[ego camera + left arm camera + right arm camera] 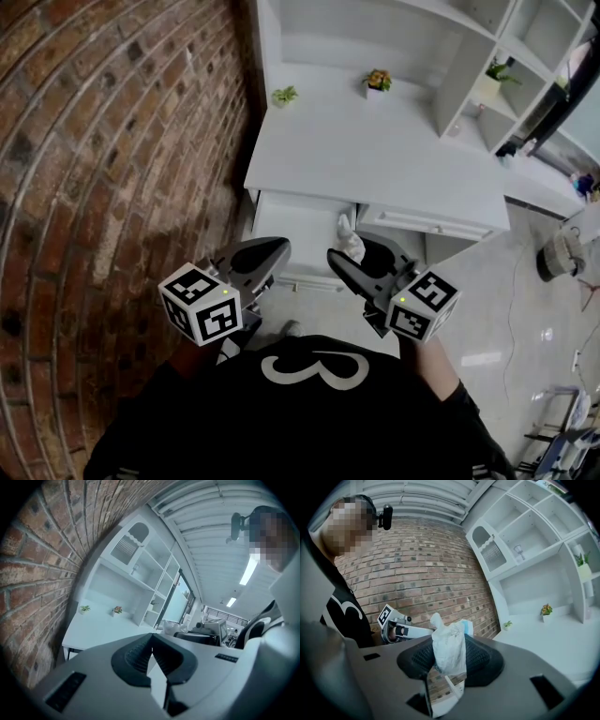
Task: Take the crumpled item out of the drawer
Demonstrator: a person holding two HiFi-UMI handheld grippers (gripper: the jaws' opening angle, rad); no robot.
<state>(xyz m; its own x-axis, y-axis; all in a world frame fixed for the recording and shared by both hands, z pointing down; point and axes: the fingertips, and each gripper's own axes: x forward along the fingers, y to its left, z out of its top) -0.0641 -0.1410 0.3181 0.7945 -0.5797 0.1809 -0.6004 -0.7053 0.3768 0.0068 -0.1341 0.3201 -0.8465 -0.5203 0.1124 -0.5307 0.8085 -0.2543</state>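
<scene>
The crumpled item (449, 649) is a white wad with a bit of blue at its edge. It is pinched between the pads of my right gripper (450, 660), which is shut on it. In the head view the crumpled item (352, 241) sticks up from the right gripper (354, 257), just in front of the white desk's open drawer (295, 225). My left gripper (279, 251) hovers beside it to the left, over the drawer's front. Its tips (151, 638) meet with nothing between them.
A brick wall (103, 141) runs along the left. The white desk (375, 150) carries two small potted plants (378, 81) and white shelving (469, 66). A second drawer (427, 223) sits to the right. A basket (561, 255) stands on the floor at the right.
</scene>
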